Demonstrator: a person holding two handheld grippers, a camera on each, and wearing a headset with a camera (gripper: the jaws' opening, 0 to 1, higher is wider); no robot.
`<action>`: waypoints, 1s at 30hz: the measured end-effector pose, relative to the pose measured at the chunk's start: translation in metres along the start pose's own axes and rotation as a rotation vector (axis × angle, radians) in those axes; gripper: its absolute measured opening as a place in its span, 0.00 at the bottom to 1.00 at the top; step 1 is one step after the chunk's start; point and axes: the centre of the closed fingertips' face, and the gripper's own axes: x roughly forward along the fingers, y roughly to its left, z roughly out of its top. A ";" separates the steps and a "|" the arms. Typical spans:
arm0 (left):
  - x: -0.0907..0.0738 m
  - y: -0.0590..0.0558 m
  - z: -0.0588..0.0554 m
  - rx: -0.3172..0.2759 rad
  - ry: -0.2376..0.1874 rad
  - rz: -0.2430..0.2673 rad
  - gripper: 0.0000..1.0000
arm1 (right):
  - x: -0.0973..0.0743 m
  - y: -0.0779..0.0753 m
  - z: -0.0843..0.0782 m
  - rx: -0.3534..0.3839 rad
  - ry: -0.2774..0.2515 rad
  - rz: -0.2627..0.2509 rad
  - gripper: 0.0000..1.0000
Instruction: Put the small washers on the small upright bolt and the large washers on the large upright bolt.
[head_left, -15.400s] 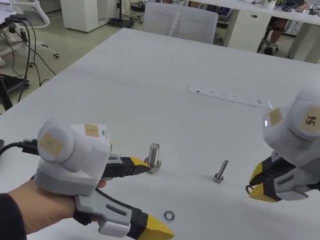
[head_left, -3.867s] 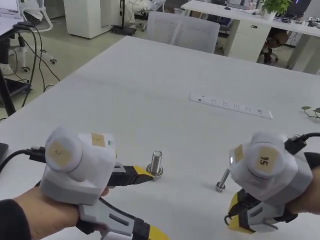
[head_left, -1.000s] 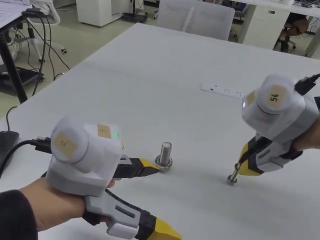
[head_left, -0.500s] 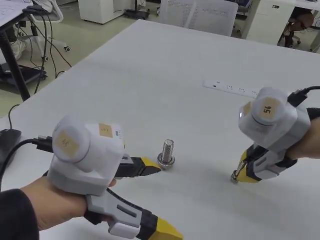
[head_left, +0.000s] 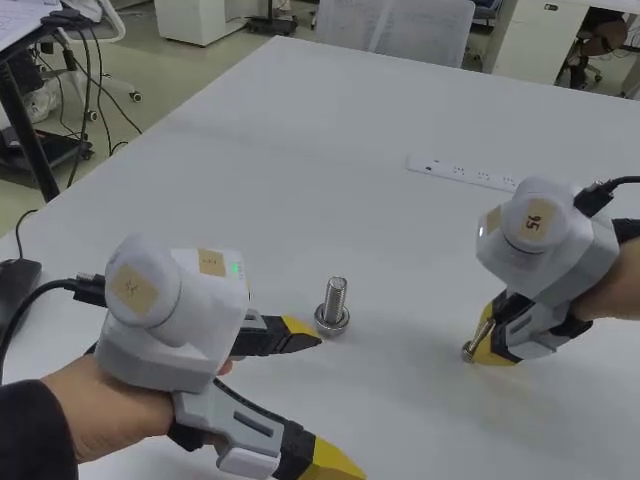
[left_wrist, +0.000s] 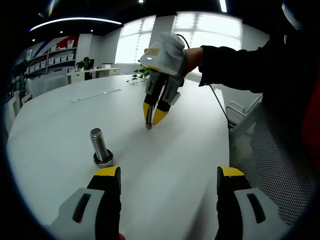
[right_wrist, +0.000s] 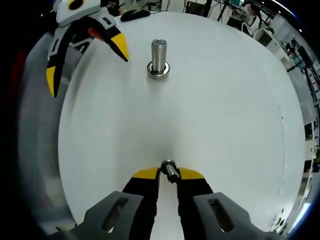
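Observation:
The large upright bolt (head_left: 333, 303) (left_wrist: 100, 146) (right_wrist: 158, 56) stands mid-table with washers stacked at its base. My left gripper (head_left: 315, 398) (left_wrist: 167, 175) is open just beside it, with nothing between its jaws; it also appears in the right gripper view (right_wrist: 85, 55). The small upright bolt (head_left: 477, 337) (left_wrist: 148, 122) (right_wrist: 170, 171) stands to the right. My right gripper (head_left: 490, 345) (right_wrist: 169, 174) (left_wrist: 153, 114) has come down over it, one jaw against each side of its shank. A ring-like base shows at the small bolt's foot.
A white power strip (head_left: 465, 172) (left_wrist: 95, 95) lies further back on the white table (head_left: 300, 180). A black cable (head_left: 35, 295) trails off the table's left edge. Chairs and desks stand beyond the far edge.
My right gripper has sunk from the small bolt's top to low on its shank over the last second. The left gripper and the large bolt stay put.

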 end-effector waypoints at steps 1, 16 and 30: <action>0.000 0.000 0.000 0.000 0.001 0.000 0.78 | 0.000 0.000 0.000 -0.001 0.000 0.000 0.16; 0.002 0.001 -0.002 -0.004 0.009 -0.004 0.78 | -0.006 -0.003 -0.001 0.041 -0.066 -0.011 0.30; 0.002 0.000 -0.002 -0.001 0.017 -0.009 0.78 | -0.020 0.005 0.000 0.120 -0.197 -0.031 0.58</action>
